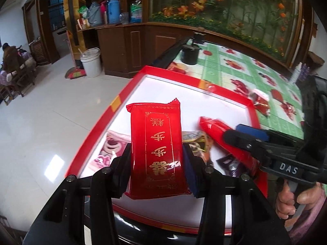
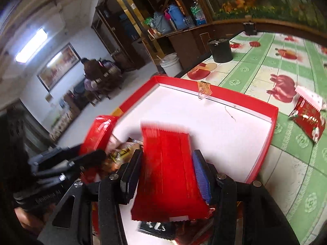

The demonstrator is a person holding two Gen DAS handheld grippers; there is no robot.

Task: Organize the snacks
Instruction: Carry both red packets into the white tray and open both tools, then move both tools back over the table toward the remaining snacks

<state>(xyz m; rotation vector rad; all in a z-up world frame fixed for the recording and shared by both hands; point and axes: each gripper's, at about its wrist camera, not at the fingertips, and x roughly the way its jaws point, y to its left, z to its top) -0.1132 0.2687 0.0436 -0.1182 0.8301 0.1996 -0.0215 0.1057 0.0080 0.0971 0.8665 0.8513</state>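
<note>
My left gripper (image 1: 156,155) is shut on a red snack packet with gold lettering (image 1: 156,149), held over the near left part of a red-rimmed white tray (image 1: 184,77). My right gripper (image 2: 165,163) is shut on another red packet (image 2: 167,173), blurred, above the same tray (image 2: 224,98). The right gripper also shows in the left wrist view (image 1: 243,132), holding its packet (image 1: 216,132). Other snacks lie in the tray: a pink bear packet (image 1: 111,147), a dark purple one (image 1: 229,163) and brown wrappers (image 2: 122,153).
A loose red packet (image 2: 308,118) lies on the green patterned tablecloth (image 2: 286,153) right of the tray. A black pot (image 2: 220,50) stands at the table's far edge. A white bucket (image 1: 91,62) and a broom stand on the floor beyond.
</note>
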